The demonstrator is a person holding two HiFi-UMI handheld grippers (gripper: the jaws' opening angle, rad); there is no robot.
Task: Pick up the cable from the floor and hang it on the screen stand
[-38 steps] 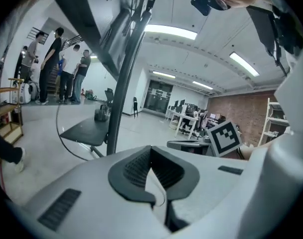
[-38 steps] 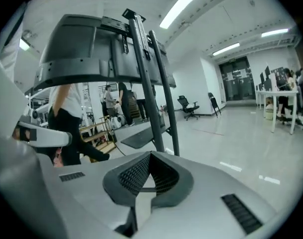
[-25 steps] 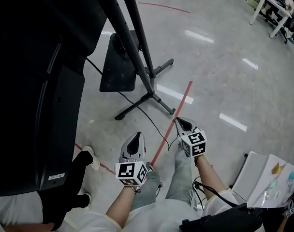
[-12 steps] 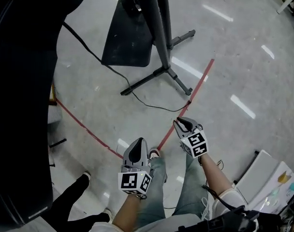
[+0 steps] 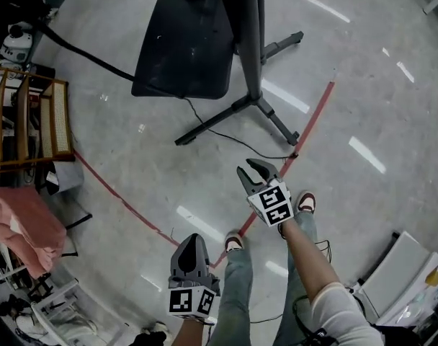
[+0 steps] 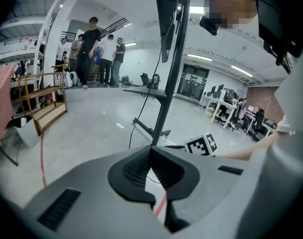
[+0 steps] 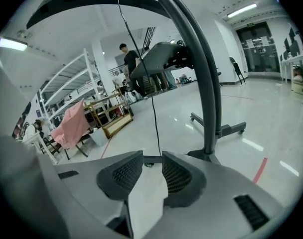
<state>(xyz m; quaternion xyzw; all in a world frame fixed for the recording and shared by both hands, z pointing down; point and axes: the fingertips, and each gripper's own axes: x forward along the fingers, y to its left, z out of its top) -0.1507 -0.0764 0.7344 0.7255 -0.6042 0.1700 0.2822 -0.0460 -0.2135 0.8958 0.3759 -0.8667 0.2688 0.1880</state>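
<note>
A thin black cable (image 5: 276, 156) hangs from the black shelf (image 5: 183, 49) of the screen stand (image 5: 249, 42), then trails over the floor to the red tape. My right gripper (image 5: 251, 168) is just short of the cable's floor end. It is open, its jaws have just been opening, and nothing is between them. In the right gripper view the cable (image 7: 154, 113) drops straight ahead of the right gripper (image 7: 152, 156), beside the stand's post (image 7: 206, 83). My left gripper (image 5: 192, 238) is lower left, shut and empty, its tips touching (image 6: 151, 149).
Red tape lines (image 5: 313, 121) cross the grey floor. A wooden rack (image 5: 24, 121) and pink cloth (image 5: 21, 229) stand at left, with a thick black cable (image 5: 82, 56) above them. White boards (image 5: 392, 272) lie lower right. My shoes (image 5: 304, 202) are near the tape. Several people (image 6: 89, 49) stand far off.
Both grippers have come down towards the floor and the stand's feet. The right gripper's jaws went from shut to open. The left gripper stayed shut and sits lower in the view.
</note>
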